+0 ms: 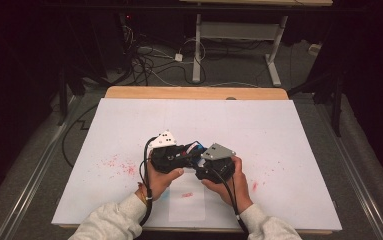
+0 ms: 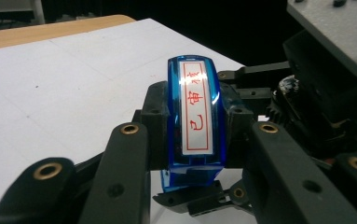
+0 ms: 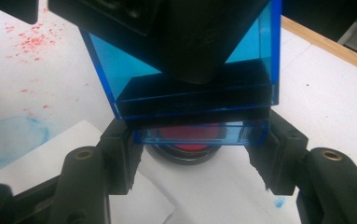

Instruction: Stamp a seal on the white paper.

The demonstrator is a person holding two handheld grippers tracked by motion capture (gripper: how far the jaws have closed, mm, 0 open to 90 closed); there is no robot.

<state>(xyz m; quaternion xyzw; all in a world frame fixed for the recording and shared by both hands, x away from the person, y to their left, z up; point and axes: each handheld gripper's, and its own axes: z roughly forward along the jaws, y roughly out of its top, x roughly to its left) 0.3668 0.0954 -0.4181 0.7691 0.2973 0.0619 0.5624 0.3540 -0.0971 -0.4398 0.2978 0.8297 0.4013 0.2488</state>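
At the left of the high view we see red specks (image 1: pixel 121 165) scattered on the white sheet (image 1: pixel 129 120) that covers the tabletop (image 1: pixel 194 92). Just right of them, our left hand (image 1: pixel 160 180) holds the left tool (image 1: pixel 191 154), which points toward the right with its white plate on top. In the left gripper view its two black jaws are clamped on the sides of a blue translucent stamp (image 2: pixel 195 121); the stamp stands upright between them, and its top face carries a white label with red characters inside a red frame.

Moving toward the middle of the high view, the stamp (image 1: pixel 197 148) shows as a small blue patch between the two tools, above the tabletop. Below it, a paler slip of paper (image 1: pixel 187 202) lies near the front edge with a small red mark (image 1: pixel 187 194) on it.

Further right, our right hand (image 1: pixel 229 187) holds the right tool (image 1: pixel 202 167), grey plate on top, close against the left one. In the right gripper view its jaws are closed on the lower clear-blue end of the stamp (image 3: pixel 190 93), one jaw at each side. A red disc in a dark ring (image 3: pixel 185 142) shows just beneath that end, over white paper. A faint blue smudge (image 3: pixel 13 137) lies at the left of that view.

At the far right of the high view, a few more red specks (image 1: pixel 255 186) dot the sheet.
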